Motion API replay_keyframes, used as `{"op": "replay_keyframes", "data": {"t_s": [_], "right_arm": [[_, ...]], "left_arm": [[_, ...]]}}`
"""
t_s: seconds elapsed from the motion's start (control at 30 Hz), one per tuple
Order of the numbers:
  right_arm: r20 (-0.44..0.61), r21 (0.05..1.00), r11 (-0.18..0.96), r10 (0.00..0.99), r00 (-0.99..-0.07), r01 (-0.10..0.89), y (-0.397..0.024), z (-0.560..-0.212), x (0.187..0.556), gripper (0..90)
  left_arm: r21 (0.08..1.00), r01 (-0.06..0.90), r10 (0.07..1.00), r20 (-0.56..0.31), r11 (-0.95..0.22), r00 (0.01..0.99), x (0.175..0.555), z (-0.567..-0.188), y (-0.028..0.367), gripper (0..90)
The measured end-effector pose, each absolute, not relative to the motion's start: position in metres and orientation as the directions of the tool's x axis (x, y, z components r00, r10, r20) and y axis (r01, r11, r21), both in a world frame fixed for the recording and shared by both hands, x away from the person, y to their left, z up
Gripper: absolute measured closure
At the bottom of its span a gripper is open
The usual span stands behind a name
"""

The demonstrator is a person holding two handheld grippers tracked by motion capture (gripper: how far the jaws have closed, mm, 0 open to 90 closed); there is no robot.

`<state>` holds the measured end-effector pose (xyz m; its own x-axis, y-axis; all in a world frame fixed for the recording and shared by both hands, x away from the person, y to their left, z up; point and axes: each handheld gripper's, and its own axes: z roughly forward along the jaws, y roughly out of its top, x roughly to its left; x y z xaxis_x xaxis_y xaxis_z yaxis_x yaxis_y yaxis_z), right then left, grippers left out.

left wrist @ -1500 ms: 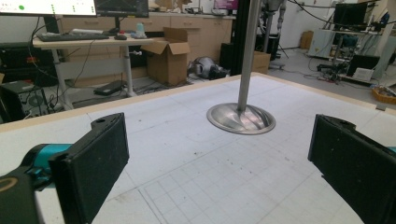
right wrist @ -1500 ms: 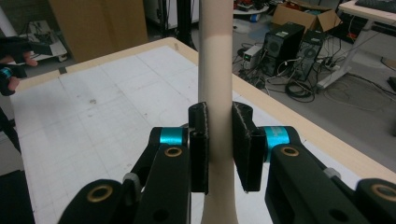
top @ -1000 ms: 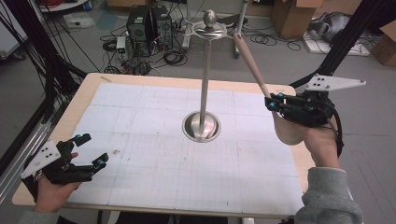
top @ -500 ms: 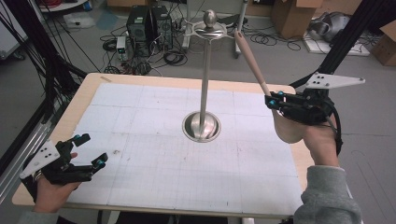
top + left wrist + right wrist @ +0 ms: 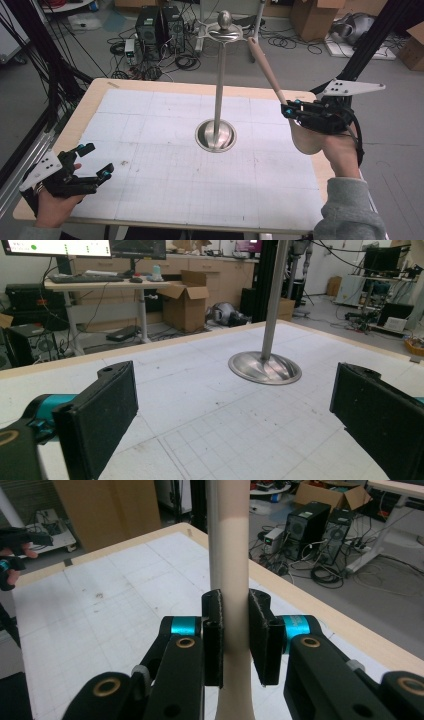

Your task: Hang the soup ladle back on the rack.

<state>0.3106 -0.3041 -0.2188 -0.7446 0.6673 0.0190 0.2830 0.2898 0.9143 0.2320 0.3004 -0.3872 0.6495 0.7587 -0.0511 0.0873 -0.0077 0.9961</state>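
Observation:
A tall metal stand (image 5: 220, 85) rises from a round base (image 5: 215, 135) at the middle of the white gridded table (image 5: 150, 115); its top carries a knob and a flat hook ring. My right gripper (image 5: 290, 109) is shut on a pale wooden spoon (image 5: 267, 70) near the table's right edge. The handle slants up toward the stand's top, and the bowl hangs below by the hand. In the right gripper view the jaws pinch the spoon handle (image 5: 229, 540) at the right gripper (image 5: 235, 635). My left gripper (image 5: 97, 160) stands open at the near left, its jaws wide apart around nothing (image 5: 235, 415), facing the stand's base (image 5: 265, 368).
Black frame poles (image 5: 35, 60) stand left of the table, and another slants at the right. Computer towers (image 5: 160, 25), cables and cardboard boxes (image 5: 315, 17) lie on the floor beyond the far edge. The other hand (image 5: 12, 545) appears far off in the right gripper view.

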Motion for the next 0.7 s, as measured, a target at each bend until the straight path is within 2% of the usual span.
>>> {"op": "replay_keyframes", "data": {"t_s": [0.3,0.7], "right_arm": [[0.026,0.912,0.297,0.648,-0.761,0.284,-0.295,-0.224,0.313,78.0],[0.067,0.885,0.309,0.656,-0.752,0.349,-0.275,-0.234,0.324,78.0]], "left_arm": [[0.996,0.087,0.757,-0.048,-0.011,0.652,0.232,-0.387,0.299,5.6],[0.996,0.084,0.759,-0.052,-0.003,0.649,0.232,-0.386,0.301,5.6]]}}
